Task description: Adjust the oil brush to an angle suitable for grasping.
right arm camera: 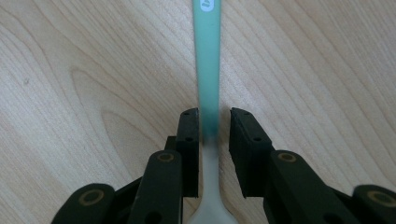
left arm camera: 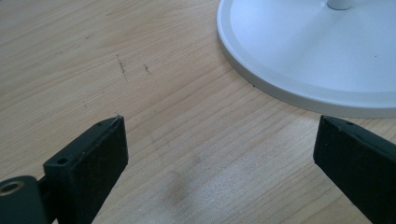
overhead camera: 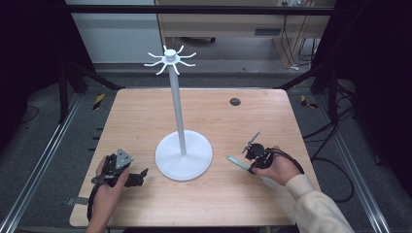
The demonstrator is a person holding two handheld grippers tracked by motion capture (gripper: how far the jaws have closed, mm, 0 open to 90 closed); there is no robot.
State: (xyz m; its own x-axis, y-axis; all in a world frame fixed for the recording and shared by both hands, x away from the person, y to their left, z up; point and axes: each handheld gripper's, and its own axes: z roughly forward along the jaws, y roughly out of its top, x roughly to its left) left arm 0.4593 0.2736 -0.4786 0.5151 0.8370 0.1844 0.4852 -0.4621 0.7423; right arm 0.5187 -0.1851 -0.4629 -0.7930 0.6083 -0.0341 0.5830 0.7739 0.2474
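A white stand with a round base [overhead camera: 183, 158], a thin pole and a crown of hooks [overhead camera: 170, 58] rises from the middle of the wooden table [overhead camera: 145, 111]. My left gripper [overhead camera: 141, 175] lies low on the table just left of the base, open, with bare wood between its jaws [left arm camera: 219, 140]; the base rim [left arm camera: 303, 56] is ahead and to the right. My right gripper [overhead camera: 250, 167] is right of the base, shut on a teal-handled utensil [overhead camera: 236, 162]. The teal handle [right arm camera: 208, 56] runs forward between the jaws [right arm camera: 215, 116], low over the wood, and its pale end widens toward the camera.
A small dark round hole [overhead camera: 235, 102] sits near the table's far edge. Black frame posts [overhead camera: 63, 92] stand at the far corners, and cables [overhead camera: 340, 170] trail on the floor to the right.
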